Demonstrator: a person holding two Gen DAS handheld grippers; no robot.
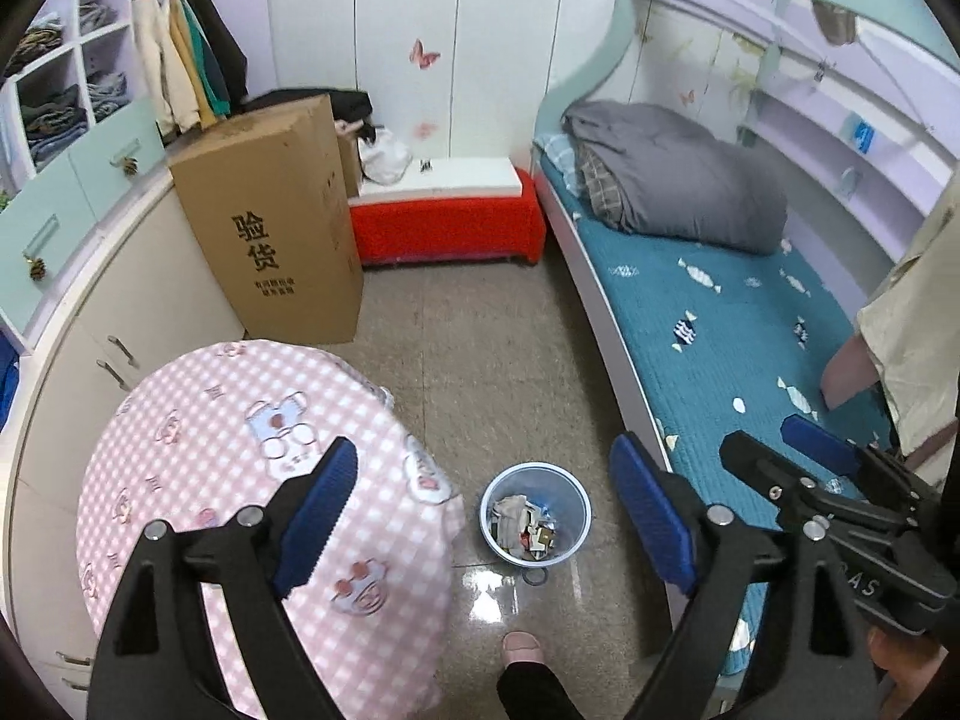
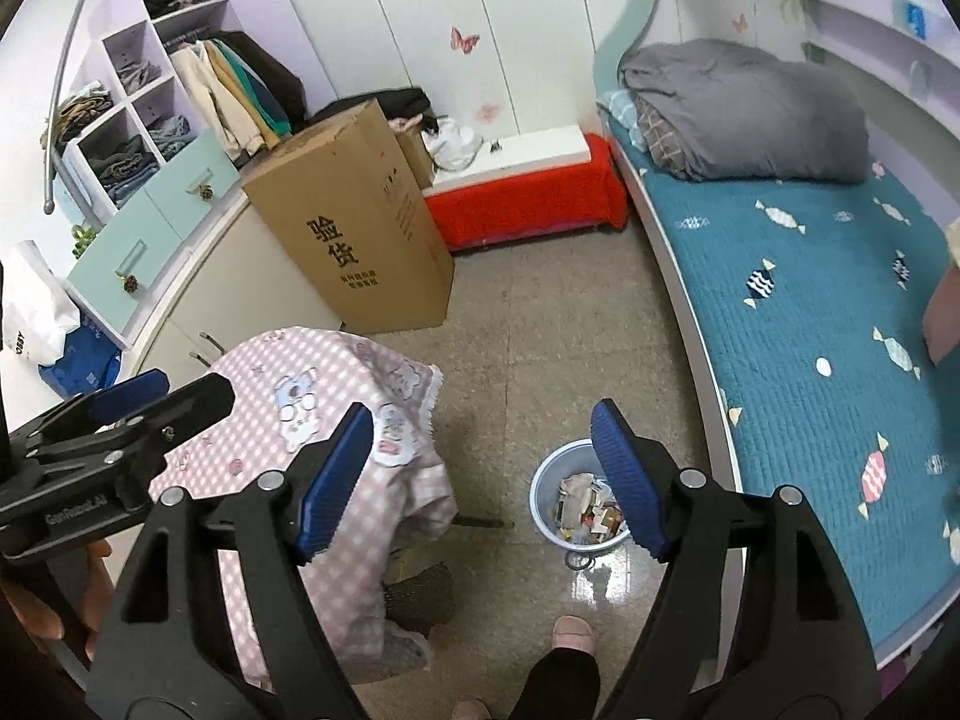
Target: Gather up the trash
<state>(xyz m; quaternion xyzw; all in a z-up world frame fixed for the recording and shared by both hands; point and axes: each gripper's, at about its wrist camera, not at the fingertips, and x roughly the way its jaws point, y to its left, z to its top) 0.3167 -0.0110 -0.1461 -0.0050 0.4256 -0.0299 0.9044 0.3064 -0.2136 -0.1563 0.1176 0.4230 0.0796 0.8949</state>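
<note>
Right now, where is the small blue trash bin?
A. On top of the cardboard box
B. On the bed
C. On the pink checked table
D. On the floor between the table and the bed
D: the trash bin stands on the floor, the table on one side and the bed on the other.

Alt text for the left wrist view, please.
The open, empty left gripper points down at a blue wastebasket holding scraps on the floor, between a table with a pink checked cloth and a teal-covered bed. The right gripper shows at right.
</note>
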